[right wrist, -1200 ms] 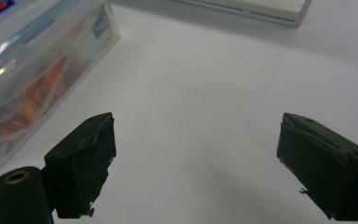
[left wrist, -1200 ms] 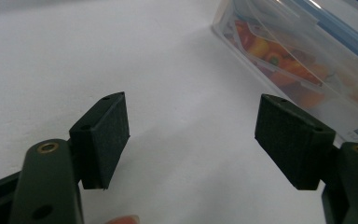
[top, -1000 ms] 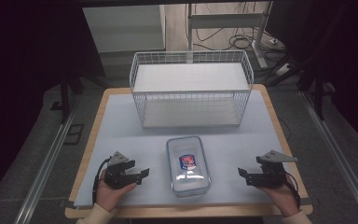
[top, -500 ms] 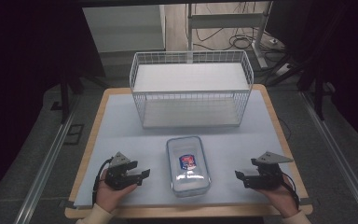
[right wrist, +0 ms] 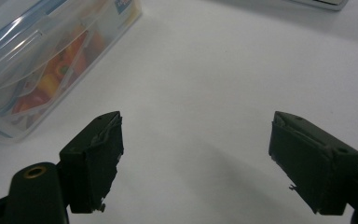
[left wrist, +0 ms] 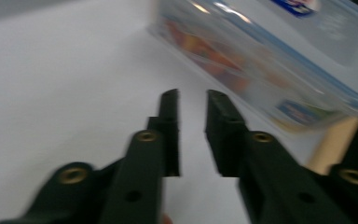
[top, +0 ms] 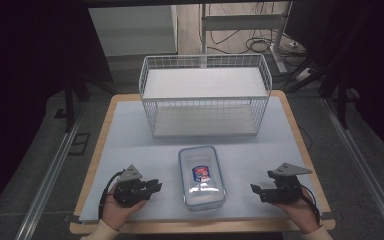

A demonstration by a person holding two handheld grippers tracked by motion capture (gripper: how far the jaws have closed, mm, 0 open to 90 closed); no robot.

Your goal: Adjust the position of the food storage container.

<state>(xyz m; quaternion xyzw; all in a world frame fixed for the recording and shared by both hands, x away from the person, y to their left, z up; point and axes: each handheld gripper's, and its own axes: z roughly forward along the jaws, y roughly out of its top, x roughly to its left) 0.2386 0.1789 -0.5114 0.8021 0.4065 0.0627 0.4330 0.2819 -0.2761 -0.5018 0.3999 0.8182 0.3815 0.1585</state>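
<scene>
Covering most of the wooden table [top: 290,107] is a pale blue-white mat [top: 130,135], and everything in play rests on it. At the far side of the mat stands a white wire basket [top: 205,95], wide and open-topped, with a flat white panel as its floor. In front of the basket, apart from it and roughly centred on the mat, lies a clear plastic food container [top: 201,176] with a blue-rimmed lid closed on it and a red and blue label on top; orange and red contents show through its wall in the left gripper view [left wrist: 261,51] and the right gripper view [right wrist: 42,56].

The left gripper [top: 152,187] sits low over the mat to the left of the container, held in the person's left hand [top: 117,210], its tips aimed toward the container but clear of it. In its own view its jaws stand close together with a narrow gap, bare mat between them and nothing gripped [left wrist: 192,100].

The right gripper [top: 256,190] sits to the right of the container, held in the right hand [top: 300,210], also aimed inward and not touching it. Its jaws are spread wide in its own view, with only mat between them [right wrist: 196,140].
</scene>
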